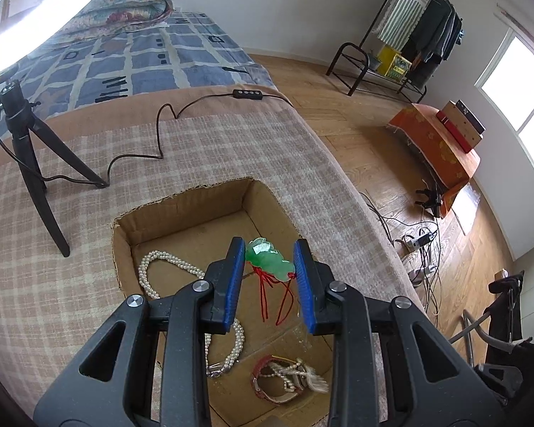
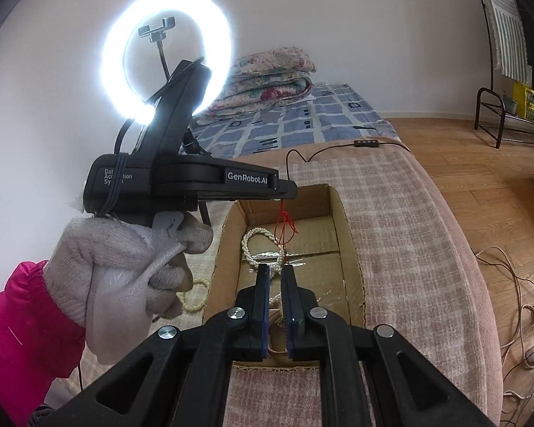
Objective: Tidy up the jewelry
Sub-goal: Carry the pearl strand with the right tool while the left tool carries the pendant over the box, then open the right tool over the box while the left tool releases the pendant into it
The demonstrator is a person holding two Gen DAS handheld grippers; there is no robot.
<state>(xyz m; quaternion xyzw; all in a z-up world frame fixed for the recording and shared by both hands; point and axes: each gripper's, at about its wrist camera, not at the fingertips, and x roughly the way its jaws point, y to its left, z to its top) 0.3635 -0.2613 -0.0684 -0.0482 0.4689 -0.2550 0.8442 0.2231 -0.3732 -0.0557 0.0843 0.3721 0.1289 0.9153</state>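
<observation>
My left gripper [image 1: 270, 249] is shut on a green jade pendant [image 1: 268, 257] and holds it above an open cardboard box [image 1: 210, 197]; its red cords [image 1: 272, 295] hang down. In the box lie a white pearl necklace [image 1: 153, 267] and a red-strapped watch tangled with pearls [image 1: 284, 379]. In the right wrist view the left gripper [image 2: 284, 192] hovers over the box [image 2: 341, 220] with the red cord [image 2: 284, 226] dangling. My right gripper [image 2: 275, 272] is above the box's near end, its jaws a narrow gap apart with nothing clearly gripped; the pearl necklace [image 2: 249, 245] lies beneath.
The box sits on a plaid-covered bed [image 1: 231, 135]. A black tripod [image 1: 32, 163] with a lit ring light [image 2: 167, 53] stands at left, its cable [image 1: 160, 135] across the cover. A beaded strand [image 2: 192, 300] lies outside the box. The bed edge and wood floor [image 1: 373, 149] are at right.
</observation>
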